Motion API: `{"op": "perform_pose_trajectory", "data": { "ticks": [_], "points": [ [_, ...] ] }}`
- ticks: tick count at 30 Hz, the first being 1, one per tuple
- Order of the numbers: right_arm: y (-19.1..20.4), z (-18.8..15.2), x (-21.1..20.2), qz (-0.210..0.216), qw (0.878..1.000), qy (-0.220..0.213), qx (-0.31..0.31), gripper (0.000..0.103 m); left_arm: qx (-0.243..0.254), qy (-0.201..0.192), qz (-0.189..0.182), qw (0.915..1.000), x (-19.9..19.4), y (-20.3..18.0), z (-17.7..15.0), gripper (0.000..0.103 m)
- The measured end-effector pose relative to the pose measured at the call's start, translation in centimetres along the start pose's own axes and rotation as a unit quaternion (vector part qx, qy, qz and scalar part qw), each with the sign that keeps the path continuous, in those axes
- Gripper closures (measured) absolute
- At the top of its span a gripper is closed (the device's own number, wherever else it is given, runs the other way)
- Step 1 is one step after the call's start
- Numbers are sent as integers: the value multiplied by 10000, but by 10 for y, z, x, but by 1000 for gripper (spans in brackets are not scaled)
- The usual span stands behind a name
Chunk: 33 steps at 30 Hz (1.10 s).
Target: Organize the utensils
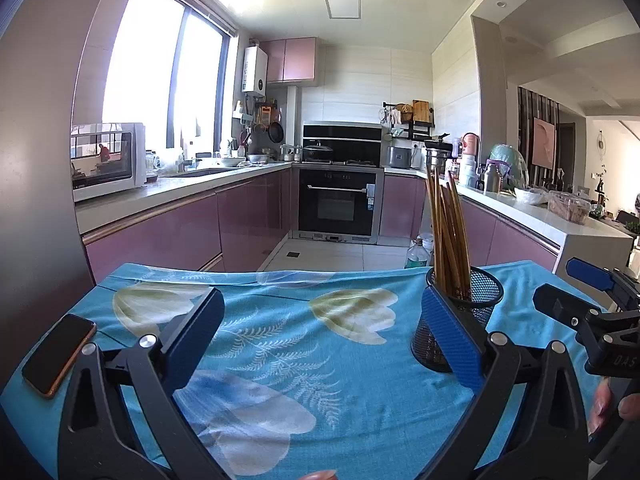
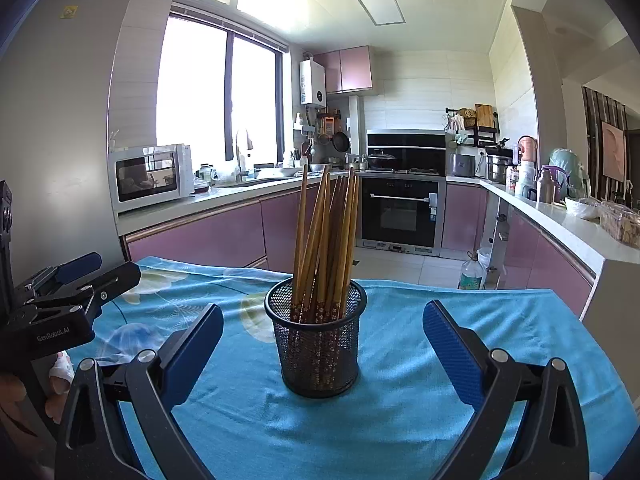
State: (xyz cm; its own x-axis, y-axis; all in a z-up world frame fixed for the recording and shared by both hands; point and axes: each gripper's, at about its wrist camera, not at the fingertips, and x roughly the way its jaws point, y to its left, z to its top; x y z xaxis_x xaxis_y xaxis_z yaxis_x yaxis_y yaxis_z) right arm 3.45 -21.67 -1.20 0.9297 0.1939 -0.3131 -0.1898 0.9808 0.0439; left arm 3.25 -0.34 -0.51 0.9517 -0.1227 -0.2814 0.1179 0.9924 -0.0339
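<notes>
Chopsticks (image 2: 326, 240) all stand bundled in the mesh cup (image 2: 318, 344) — centred ahead of the right gripper (image 2: 322, 354), beside the left gripper (image 1: 320, 340); both gape empty. Nothing loose shows, so sorting seems finished.

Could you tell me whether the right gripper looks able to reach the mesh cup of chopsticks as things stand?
Probably yes: the right gripper is open, the mesh cup stands upright straight ahead between its fingers, and only bare tablecloth lies between.

chopsticks (image 2: 326, 248) stand in the holder (image 2: 318, 344) on the table (image 2: 400, 420).
</notes>
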Motion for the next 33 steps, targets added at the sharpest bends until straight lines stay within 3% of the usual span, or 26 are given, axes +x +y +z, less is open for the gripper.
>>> {"op": "perform_pose_trajectory", "data": {
  "ticks": [33],
  "points": [
    [1, -1, -2, -68, 9998, -176, -4, 6, -31, -105, 47, 9999, -4, 0, 4, 6]
  ]
}}
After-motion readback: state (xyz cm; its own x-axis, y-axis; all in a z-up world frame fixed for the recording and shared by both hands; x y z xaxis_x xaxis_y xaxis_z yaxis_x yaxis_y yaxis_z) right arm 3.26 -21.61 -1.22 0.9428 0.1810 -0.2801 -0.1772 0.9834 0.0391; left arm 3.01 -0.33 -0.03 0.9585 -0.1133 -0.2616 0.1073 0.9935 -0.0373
